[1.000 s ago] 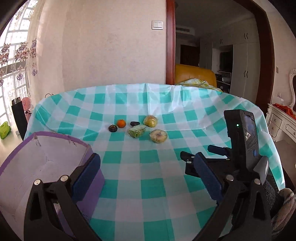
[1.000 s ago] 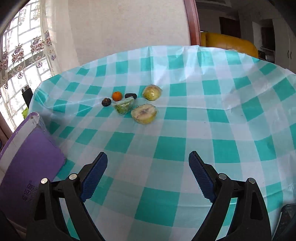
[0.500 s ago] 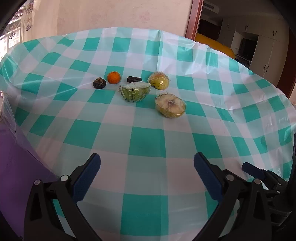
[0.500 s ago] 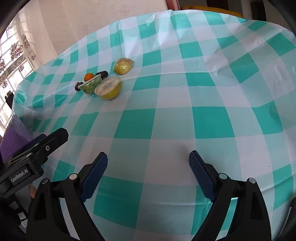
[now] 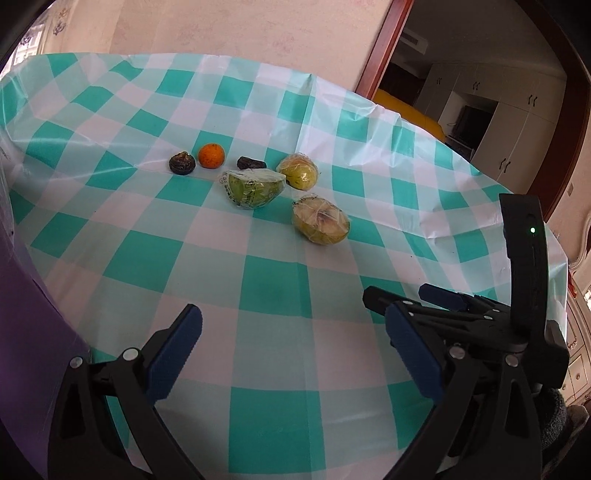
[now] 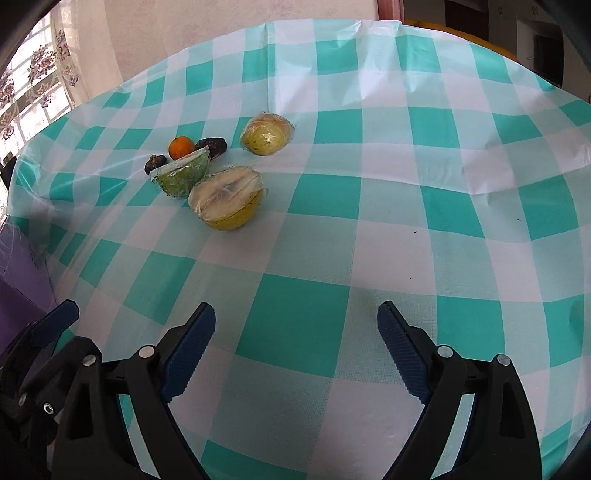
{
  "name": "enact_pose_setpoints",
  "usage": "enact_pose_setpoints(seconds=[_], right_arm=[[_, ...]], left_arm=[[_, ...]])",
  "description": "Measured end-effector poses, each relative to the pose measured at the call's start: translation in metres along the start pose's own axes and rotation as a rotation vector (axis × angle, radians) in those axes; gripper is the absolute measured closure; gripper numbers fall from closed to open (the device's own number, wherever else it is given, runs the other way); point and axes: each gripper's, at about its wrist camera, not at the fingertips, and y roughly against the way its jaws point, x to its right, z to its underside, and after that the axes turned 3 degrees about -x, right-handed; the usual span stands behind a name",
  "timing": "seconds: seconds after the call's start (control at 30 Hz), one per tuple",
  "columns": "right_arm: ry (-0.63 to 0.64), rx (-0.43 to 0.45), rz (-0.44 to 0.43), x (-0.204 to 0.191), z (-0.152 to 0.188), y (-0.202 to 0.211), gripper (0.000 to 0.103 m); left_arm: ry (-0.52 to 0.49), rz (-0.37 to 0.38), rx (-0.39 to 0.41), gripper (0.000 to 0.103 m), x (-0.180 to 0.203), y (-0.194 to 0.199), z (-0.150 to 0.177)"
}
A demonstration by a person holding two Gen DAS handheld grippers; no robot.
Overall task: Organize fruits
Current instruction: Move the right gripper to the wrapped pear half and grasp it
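Observation:
Several fruits lie together on the teal-and-white checked tablecloth (image 5: 280, 295): a wrapped yellow half fruit (image 5: 320, 225) (image 6: 227, 201), a wrapped green half (image 5: 254, 188) (image 6: 183, 173), a wrapped yellow-green fruit (image 5: 298, 171) (image 6: 266, 133), a small orange (image 5: 211, 155) (image 6: 181, 146), a dark round fruit (image 5: 181, 163) (image 6: 155, 162) and a dark oblong fruit (image 5: 251, 162) (image 6: 211, 146). My left gripper (image 5: 291, 347) is open and empty above the near cloth. My right gripper (image 6: 295, 347) is open and empty too; it also shows in the left wrist view (image 5: 436, 306).
A purple box (image 5: 26, 325) (image 6: 22, 273) stands at the table's near left edge. A doorway (image 5: 461, 96) with white cabinets lies beyond the table's far right. A wall (image 5: 184, 29) stands behind the table. The left gripper's finger shows in the right wrist view (image 6: 55, 321).
Both grippers have moved in over the table toward the fruits and stayed open. The purple box has slid to the left edge of both views.

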Motion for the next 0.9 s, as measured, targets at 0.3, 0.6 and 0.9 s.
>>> enact_pose_setpoints(seconds=[0.3,0.6,0.9], right_arm=[[0.056,-0.008,-0.131,0.001,-0.033,-0.021,0.016],[0.184,-0.02,-0.135,-0.038,-0.066,-0.048,0.016],[0.252,-0.018,-0.078,-0.053,-0.072,-0.057,0.046]], left_arm=[[0.044,0.099,0.008,0.003,-0.01,0.004,-0.001],[-0.011,0.122,0.017,0.003,0.0,0.007,0.0],[0.029,0.129,0.008,0.003,-0.007,0.005,-0.001]])
